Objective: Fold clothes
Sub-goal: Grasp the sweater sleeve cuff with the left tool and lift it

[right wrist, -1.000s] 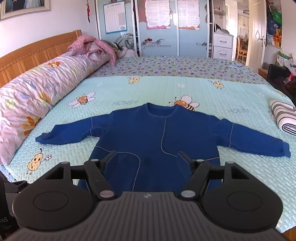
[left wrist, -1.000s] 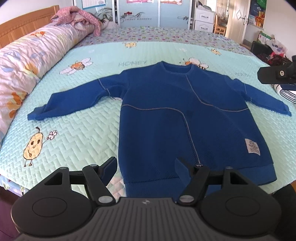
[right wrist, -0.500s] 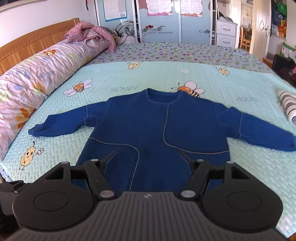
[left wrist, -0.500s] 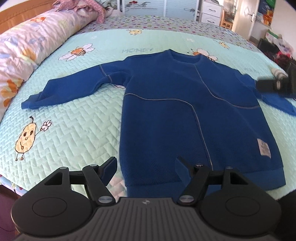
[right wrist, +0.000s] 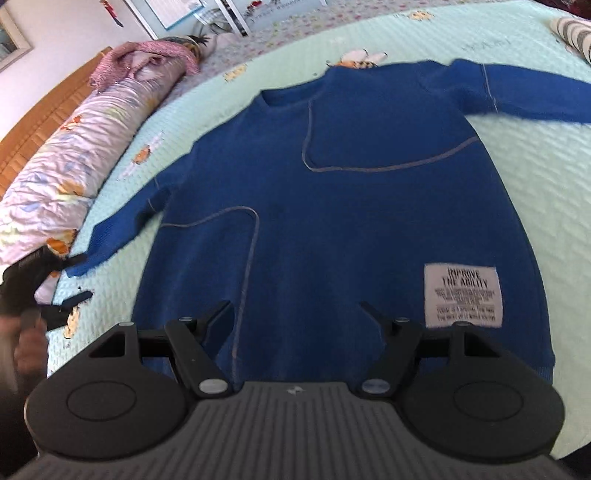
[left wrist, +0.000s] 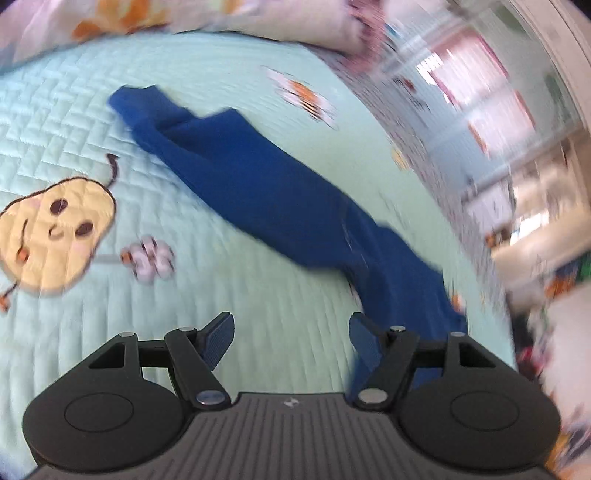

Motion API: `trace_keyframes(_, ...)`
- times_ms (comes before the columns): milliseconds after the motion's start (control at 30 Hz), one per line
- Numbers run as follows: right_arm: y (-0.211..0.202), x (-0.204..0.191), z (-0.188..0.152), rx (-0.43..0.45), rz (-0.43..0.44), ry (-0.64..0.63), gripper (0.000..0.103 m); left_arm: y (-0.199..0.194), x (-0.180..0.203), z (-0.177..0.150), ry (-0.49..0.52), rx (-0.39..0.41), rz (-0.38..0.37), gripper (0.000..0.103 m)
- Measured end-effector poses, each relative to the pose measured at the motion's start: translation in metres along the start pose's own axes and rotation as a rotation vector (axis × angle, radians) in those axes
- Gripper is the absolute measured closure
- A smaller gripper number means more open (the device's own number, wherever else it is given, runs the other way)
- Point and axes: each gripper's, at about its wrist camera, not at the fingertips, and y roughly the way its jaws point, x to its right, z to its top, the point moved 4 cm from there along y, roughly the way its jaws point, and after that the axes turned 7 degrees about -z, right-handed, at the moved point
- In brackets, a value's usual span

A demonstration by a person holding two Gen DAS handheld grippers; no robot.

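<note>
Blue knit sweater (right wrist: pixel 351 192) flat on quilted bedspread (left wrist: pixel 258 332); left claw (left wrist: pixel 291 338), right claw (right wrist: pixel 295 314) both spread

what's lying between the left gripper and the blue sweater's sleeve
Nothing: in the left wrist view only bare quilt separates the open left gripper from the sleeve.

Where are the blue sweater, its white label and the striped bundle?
Sweater (right wrist: pixel 369 206), right wrist view, middle of the chest.
Label (right wrist: pixel 463 295), right wrist view, centre of the patch.
Striped bundle (right wrist: pixel 574 31), right wrist view, its visible end.
</note>
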Motion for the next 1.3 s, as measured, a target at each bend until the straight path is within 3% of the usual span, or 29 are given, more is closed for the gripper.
trace_keyframes(200,0.014,-0.011,0.003,-0.037,-0.040,-0.019,0.030,0.020,-0.045,0.040,-0.232,0.104,-0.046,0.031)
trace_keyframes(400,0.030,-0.036,0.005,-0.067,-0.046,-0.079,0.030,0.038,-0.059,0.075,-0.298,0.181,-0.112,0.032)
trace_keyframes(433,0.031,-0.038,0.006,-0.070,-0.049,-0.088,0.030,0.040,-0.061,0.081,-0.301,0.196,-0.115,0.036)
trace_keyframes(500,0.033,-0.041,0.006,-0.074,-0.056,-0.099,0.030,0.045,-0.063,0.092,-0.273,0.209,-0.101,0.054)
trace_keyframes(533,0.033,-0.040,0.007,-0.076,-0.062,-0.101,0.030,0.046,-0.065,0.095,-0.255,0.214,-0.089,0.082)
trace_keyframes(567,0.034,-0.039,0.008,-0.077,-0.069,-0.099,0.030,0.047,-0.066,0.099,-0.236,0.219,-0.077,0.100)
trace_keyframes(633,0.035,-0.036,0.010,-0.081,-0.084,-0.091,0.030,0.049,-0.070,0.106,-0.199,0.227,-0.053,0.100)
trace_keyframes(867,0.037,-0.033,0.010,-0.092,-0.095,-0.097,0.030,0.000,-0.050,0.142,0.049,0.411,0.015,0.100)
trace_keyframes(933,0.036,-0.032,0.010,-0.092,-0.090,-0.093,0.030,0.002,-0.049,0.146,0.093,0.392,0.055,0.094)
trace_keyframes(1033,0.034,-0.030,0.010,-0.089,-0.081,-0.084,0.030,0.009,-0.060,0.142,0.113,0.311,0.078,0.093)
trace_keyframes(1133,0.030,-0.028,0.012,-0.079,-0.077,-0.084,0.030,0.004,-0.070,0.140,0.147,0.295,0.087,0.091)
trace_keyframes(1300,0.024,-0.018,0.014,-0.071,-0.084,-0.063,0.030,-0.006,-0.071,0.153,0.122,0.289,0.079,0.090)
